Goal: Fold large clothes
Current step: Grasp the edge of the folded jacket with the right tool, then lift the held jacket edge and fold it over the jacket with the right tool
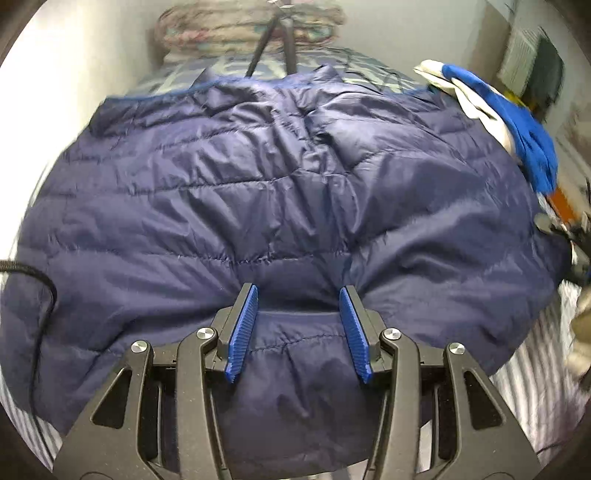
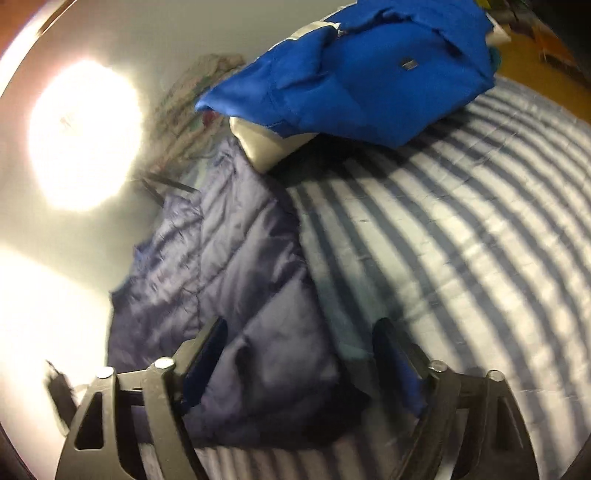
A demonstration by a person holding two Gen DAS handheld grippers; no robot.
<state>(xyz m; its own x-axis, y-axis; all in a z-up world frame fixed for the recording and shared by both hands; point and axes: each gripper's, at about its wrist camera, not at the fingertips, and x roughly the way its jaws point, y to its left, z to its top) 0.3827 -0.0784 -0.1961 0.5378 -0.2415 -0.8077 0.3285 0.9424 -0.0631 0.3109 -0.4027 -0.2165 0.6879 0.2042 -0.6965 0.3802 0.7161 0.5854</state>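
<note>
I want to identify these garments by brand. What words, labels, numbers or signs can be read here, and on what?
None can be read. The small dark tag on the bright blue fabric garment is too small and blurred. The navy quilted puffer jacket shows no text.

Right wrist view motion-blurred, strong glare upper left; fisheye edges dark; left view sharper.

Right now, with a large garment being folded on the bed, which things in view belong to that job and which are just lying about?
Part of the job:
- navy quilted jacket, spread on the striped bedcover
- left claw, jacket fabric bunched between its pads
- right claw, over the jacket's edge

Lying about:
- bright blue garment
- folded floral blanket
- black tripod legs
- black cable
</note>
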